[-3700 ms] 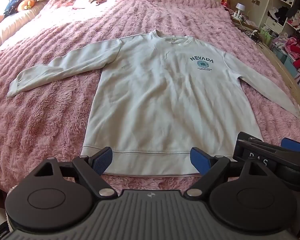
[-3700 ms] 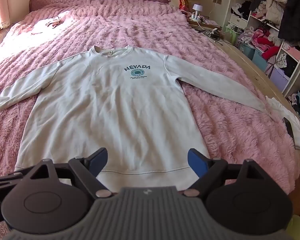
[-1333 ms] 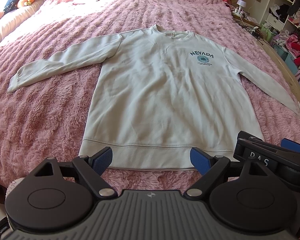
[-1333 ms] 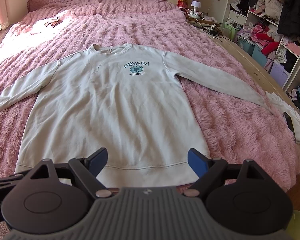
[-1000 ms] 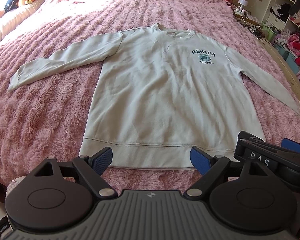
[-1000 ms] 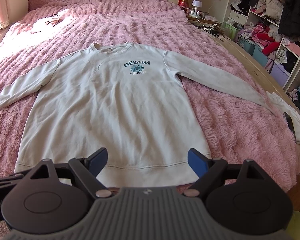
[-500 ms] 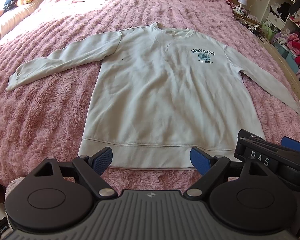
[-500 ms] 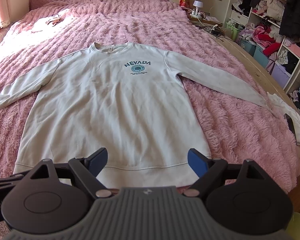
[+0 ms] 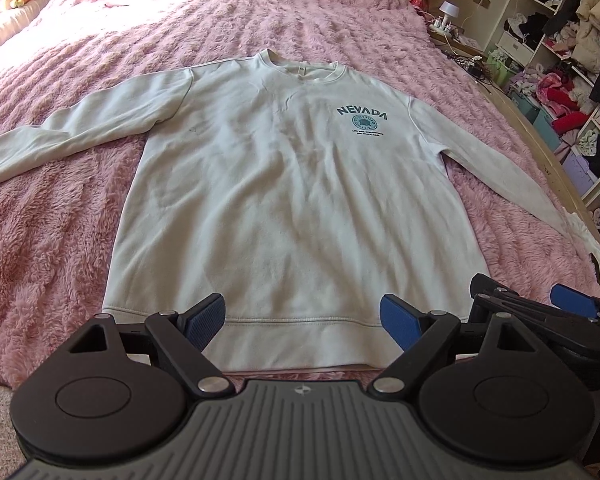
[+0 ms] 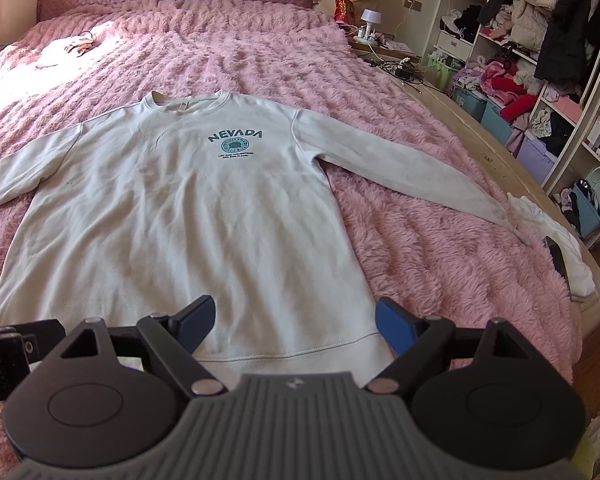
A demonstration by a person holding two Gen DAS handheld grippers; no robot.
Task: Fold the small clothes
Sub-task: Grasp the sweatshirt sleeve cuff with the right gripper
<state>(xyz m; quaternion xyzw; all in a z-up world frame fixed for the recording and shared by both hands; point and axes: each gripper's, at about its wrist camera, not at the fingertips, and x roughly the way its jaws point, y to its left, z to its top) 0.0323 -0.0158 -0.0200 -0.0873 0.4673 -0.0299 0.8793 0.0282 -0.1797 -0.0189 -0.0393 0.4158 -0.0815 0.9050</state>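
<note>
A pale long-sleeved cotton sweatshirt printed NEVADA (image 9: 292,184) is lying flat, sleeves outspread, on the fuzzy pink bedspread (image 9: 48,240). The left gripper (image 9: 302,314) and right gripper (image 10: 294,314) are hovering spread and empty over its hem; each should be pinching one hem corner squarely.

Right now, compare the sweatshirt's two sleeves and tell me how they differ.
The left sleeve runs out sideways, almost level, while the right sleeve slants down toward the near edge of the bed. The left sleeve's cuff lies on the pink blanket; the right sleeve's cuff ends against a white garment at the bed's edge. Both lie flat, fully spread and unfolded, and neither open gripper, left or right, touches them.
</note>
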